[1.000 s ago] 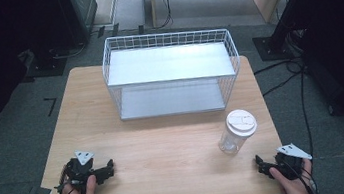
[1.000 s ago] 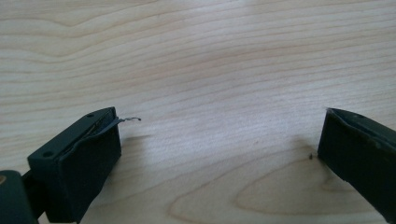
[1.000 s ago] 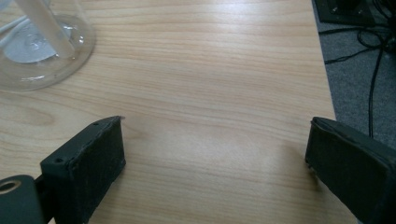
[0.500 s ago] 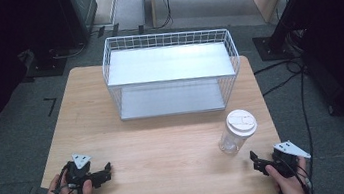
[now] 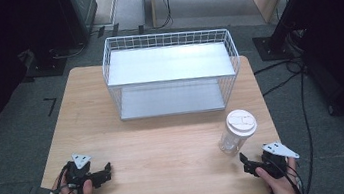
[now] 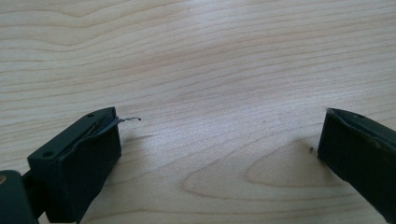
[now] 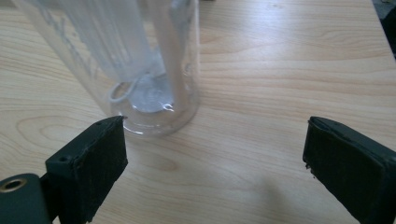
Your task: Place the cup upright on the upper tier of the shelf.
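A clear plastic bottle point(image 5: 235, 134) with a white lid stands upright on the wooden table point(image 5: 166, 143) at the right. My right gripper point(image 5: 248, 166) rests near the table's front right corner, just in front of the bottle, jaws open. In the right gripper view the bottle's base point(image 7: 149, 84) stands just beyond my right gripper point(image 7: 215, 154), toward its left jaw. My left gripper point(image 5: 103, 172) lies at the front left, held by a hand, pointing right. In the left gripper view my left gripper point(image 6: 219, 154) stands open over bare wood.
A white wire basket point(image 5: 171, 72) with two shelves stands at the back middle of the table. Cables point(image 5: 288, 76) run over the grey floor to the right. Dark equipment stands point(image 5: 51, 37) sit beyond the far left corner.
Both grippers have drawn slightly back toward the table's front edge. The right gripper has turned a little toward the bottle. The bottle and the basket have not moved.
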Tool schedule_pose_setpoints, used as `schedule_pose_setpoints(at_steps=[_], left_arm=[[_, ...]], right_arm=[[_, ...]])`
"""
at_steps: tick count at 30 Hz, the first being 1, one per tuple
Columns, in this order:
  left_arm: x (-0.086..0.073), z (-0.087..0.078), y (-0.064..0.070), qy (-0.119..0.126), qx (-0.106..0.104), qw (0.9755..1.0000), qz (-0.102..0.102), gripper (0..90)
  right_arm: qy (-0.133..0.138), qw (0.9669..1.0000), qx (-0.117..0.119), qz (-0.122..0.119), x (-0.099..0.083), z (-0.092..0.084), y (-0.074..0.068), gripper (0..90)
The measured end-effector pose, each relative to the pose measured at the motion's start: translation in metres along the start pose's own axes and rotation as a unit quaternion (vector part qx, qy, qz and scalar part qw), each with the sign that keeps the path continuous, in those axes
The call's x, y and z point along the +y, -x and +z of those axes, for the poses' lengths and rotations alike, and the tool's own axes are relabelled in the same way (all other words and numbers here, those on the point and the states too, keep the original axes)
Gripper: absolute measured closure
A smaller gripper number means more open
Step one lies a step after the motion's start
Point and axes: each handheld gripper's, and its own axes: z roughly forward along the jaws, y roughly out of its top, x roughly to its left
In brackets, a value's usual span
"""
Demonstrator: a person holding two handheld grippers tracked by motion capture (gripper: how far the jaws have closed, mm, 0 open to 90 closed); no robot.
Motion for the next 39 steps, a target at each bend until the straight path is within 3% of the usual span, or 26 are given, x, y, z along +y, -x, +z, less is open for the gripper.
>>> schedule_pose_setpoints(at_steps=[14, 19, 22, 24, 33, 39], left_arm=[[0.0, 0.0, 0.0, 0.0, 0.0, 1.0, 0.0, 0.0], [0.0, 0.0, 0.0, 0.0, 0.0, 1.0, -0.001, 0.0], [0.0, 0.0, 0.0, 0.0, 0.0, 1.0, -0.001, 0.0], [0.0, 0.0, 0.0, 0.0, 0.0, 1.0, -0.001, 0.0], [0.0, 0.0, 0.0, 0.0, 0.0, 1.0, -0.001, 0.0], [0.0, 0.0, 0.0, 0.0, 0.0, 1.0, -0.001, 0.0]], right_arm=[[0.021, 0.9994, 0.029, -0.003, 0.01, 0.004, -0.019, 6.2], [0.03, 0.9986, 0.043, 0.012, 0.017, 0.006, -0.026, 7.1], [0.04, 0.9983, 0.04, 0.013, 0.022, 0.006, -0.032, 9.4], [0.056, 0.9979, 0.025, 0.021, 0.025, 0.005, -0.035, 14.9], [0.104, 0.9934, 0.017, 0.044, 0.04, 0.004, -0.045, 14.5], [0.123, 0.9911, 0.005, 0.052, 0.049, 0.006, -0.049, 13.3]])
